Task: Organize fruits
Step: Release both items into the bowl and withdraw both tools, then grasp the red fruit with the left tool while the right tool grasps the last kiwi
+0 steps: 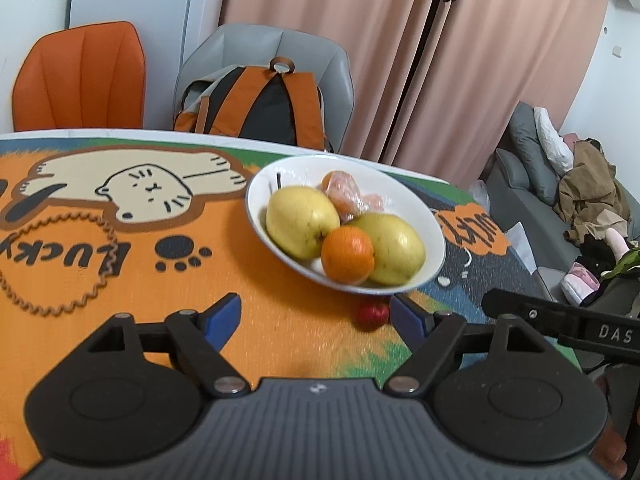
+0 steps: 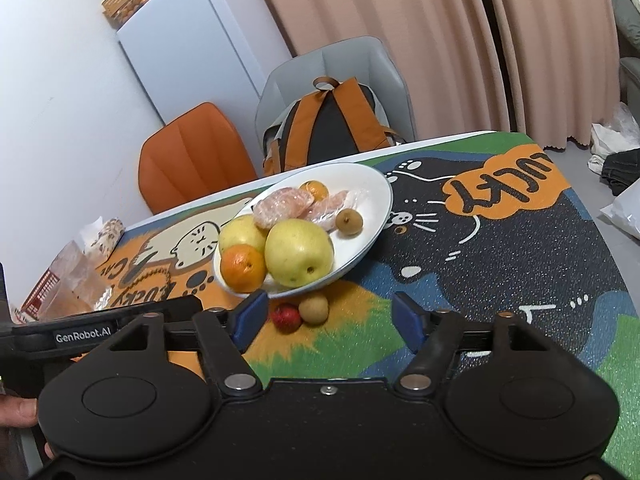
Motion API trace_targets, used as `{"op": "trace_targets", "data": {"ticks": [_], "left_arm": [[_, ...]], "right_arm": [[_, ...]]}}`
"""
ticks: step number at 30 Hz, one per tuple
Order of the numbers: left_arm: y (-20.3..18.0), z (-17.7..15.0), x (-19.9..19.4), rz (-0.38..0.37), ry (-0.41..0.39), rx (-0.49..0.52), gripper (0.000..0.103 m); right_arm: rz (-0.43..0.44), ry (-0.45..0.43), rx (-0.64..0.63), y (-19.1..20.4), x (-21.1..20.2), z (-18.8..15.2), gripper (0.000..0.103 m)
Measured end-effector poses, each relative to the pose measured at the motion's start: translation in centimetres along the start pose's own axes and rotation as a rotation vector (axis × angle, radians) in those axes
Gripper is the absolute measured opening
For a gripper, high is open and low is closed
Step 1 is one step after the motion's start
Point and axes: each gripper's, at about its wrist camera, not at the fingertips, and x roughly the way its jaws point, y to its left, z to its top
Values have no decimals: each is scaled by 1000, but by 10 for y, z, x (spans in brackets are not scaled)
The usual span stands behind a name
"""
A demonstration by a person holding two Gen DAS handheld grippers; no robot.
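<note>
While both grippers stand wide with nothing between their jaws, the white bowl point(image 2: 376, 196) sits on the printed table mat point(image 2: 520, 264), its long axis running from 7 to 1 o'clock in the right wrist view. It holds two yellow pears point(image 2: 299, 251), two oranges point(image 2: 243, 268), wrapped peeled segments point(image 2: 283, 206) and one brown longan point(image 2: 349, 221). One red fruit point(image 2: 286, 317) and one second longan point(image 2: 314, 309) lie touching at the bowl's 6 o'clock. Left gripper point(image 1: 316, 316); right gripper point(image 2: 334, 320).
</note>
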Motion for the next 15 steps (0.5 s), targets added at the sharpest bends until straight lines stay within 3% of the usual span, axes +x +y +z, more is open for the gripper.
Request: {"op": "trace_targets", "data": {"ticks": [4,8,15], "left_arm": [[-1,-10,-1,-11,10,3,80],[-1,-19,1,-16,26,2,88],[-2,-28,3,-2,43,8,91]], "right_arm": [[10,14,-19,2,-2,-5,82],[14,21,-30,2,-5,-9,94],[5,30,-40,-1,-8,-17,103]]}}
